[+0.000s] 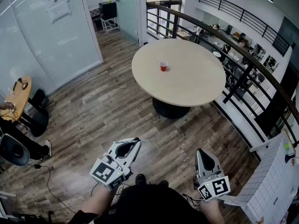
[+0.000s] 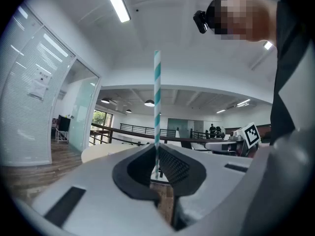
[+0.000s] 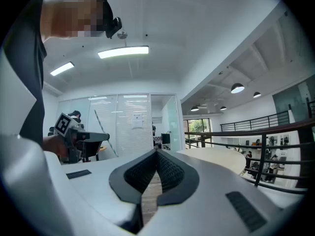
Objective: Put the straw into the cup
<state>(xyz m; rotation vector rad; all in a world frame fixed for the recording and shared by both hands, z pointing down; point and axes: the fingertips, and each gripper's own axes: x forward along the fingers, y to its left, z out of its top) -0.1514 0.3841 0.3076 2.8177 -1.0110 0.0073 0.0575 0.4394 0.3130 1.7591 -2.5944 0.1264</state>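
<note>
Close to the body, left gripper (image 1: 136, 142) is clamped on the striped straw (image 2: 157, 97), upright, probably so it can drop straight in. Right gripper (image 1: 201, 152) is closed on nothing, likely spare. Far ahead, red cup (image 1: 163, 66) stands left of centre on the round table (image 1: 196, 80), well apart from both.

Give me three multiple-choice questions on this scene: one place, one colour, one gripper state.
1. The small red cup stands: A on a shelf; B on the round beige table; C on a chair.
2. The long thin straw is striped white and: A red; B teal; C black.
3. The right gripper is: A shut, empty; B wide open; C shut on the cup.
Answers: B, the head view shows it on the tabletop; B, teal bands show; A, its jaws meet with nothing between.
</note>
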